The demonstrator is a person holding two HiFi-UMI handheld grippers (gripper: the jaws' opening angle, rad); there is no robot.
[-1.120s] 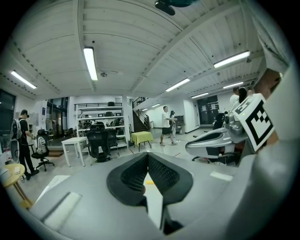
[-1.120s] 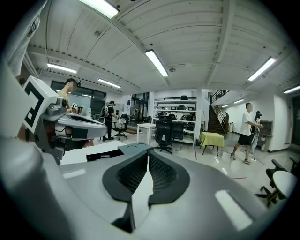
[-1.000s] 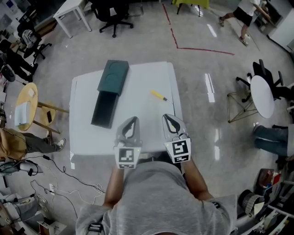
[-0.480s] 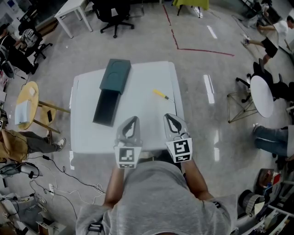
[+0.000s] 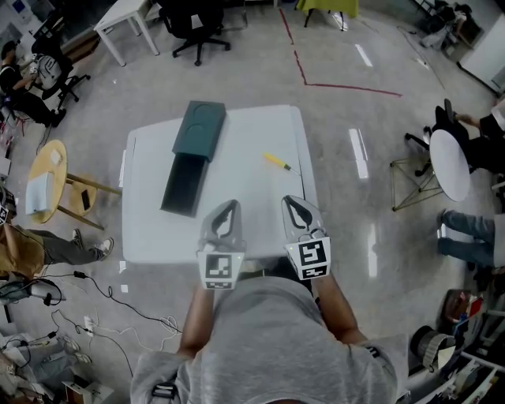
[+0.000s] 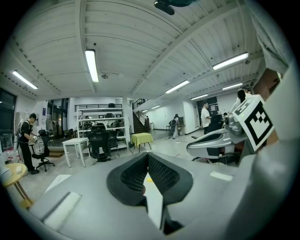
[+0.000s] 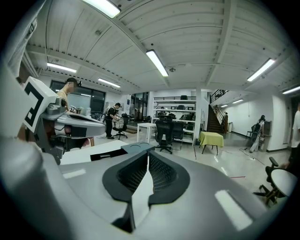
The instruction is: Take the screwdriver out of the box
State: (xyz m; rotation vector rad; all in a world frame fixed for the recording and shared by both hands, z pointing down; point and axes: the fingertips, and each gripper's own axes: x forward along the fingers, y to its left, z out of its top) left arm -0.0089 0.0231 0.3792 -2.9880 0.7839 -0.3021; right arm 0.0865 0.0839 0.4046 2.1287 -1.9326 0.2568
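Note:
A dark green box (image 5: 188, 164) lies on the white table (image 5: 237, 189) at its far left, its lid (image 5: 199, 129) slid back off the tray. The yellow-handled screwdriver (image 5: 275, 162) lies on the table right of the box, outside it. My left gripper (image 5: 226, 207) and right gripper (image 5: 292, 203) hover side by side over the table's near edge, both shut and empty, well short of the box and the screwdriver. In the left gripper view the left gripper (image 6: 147, 156) has its jaws together; in the right gripper view the right gripper (image 7: 147, 154) does too, with the box (image 7: 123, 151) beyond.
Around the table stand a round yellow stool (image 5: 47, 177) at the left, office chairs (image 5: 193, 20) at the back and a round white table (image 5: 450, 166) at the right. Cables (image 5: 87, 304) lie on the floor at the near left. People sit or walk at the room's edges.
Both grippers have kept still. A person walking at the far right of the room has passed out of the head view.

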